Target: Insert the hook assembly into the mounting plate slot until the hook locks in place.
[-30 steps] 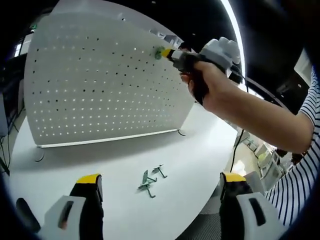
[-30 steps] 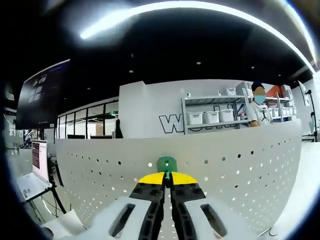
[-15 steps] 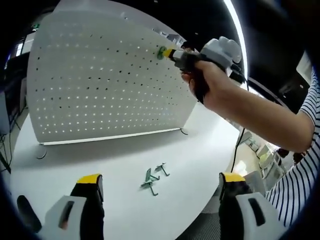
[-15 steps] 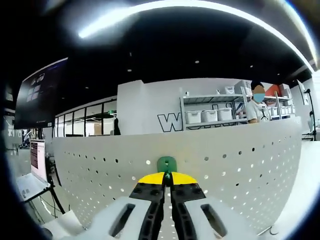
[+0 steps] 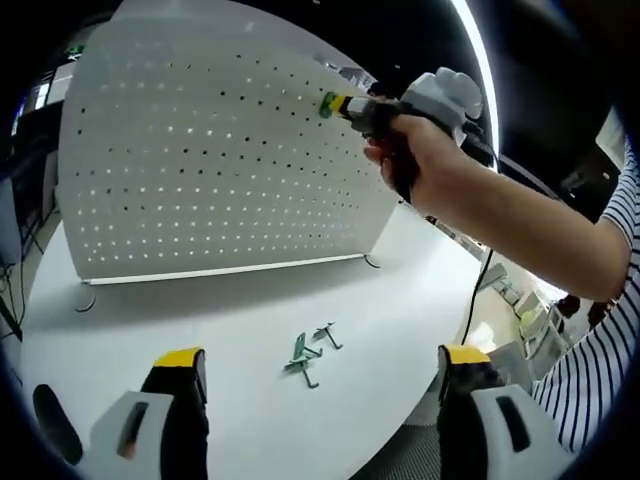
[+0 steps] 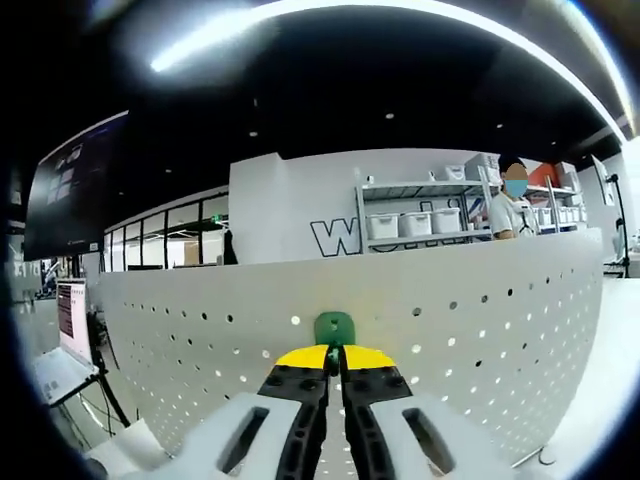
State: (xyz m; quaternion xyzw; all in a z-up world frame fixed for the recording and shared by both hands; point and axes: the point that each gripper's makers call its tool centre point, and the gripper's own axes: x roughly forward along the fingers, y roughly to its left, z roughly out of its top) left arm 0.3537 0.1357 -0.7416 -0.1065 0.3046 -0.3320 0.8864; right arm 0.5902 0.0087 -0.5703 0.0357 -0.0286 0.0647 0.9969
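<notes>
Two tools at work. Right tool, seen along its own yellow-tipped jaws in the right gripper view: jaws pressed together, pinching the small green hook piece. The hook piece sits against the white perforated mounting panel, near the panel's top edge. Whether its prongs are inside the holes cannot be told; the jaws hide the lower part of the piece.

Left gripper view: same right tool reaches in from the right, held in a person's hand; striped sleeve at the right edge, cut off. Green hook piece touches the white perforated mounting panel high on its right side. Piece is tiny here; shape not readable.

Panel stands upright on the white bench, on small wire feet at its lower corners.

Left tool: jaws spread wide apart, nothing between them, low over the near part of the bench. A small cluster of spare grey-green metal hooks lies loose on the bench between the jaws and the panel, well apart from both. Their count is unclear; they overlap.

Background in the right gripper view: shelving with white bins, a standing person far right, a dark monitor at left.
</notes>
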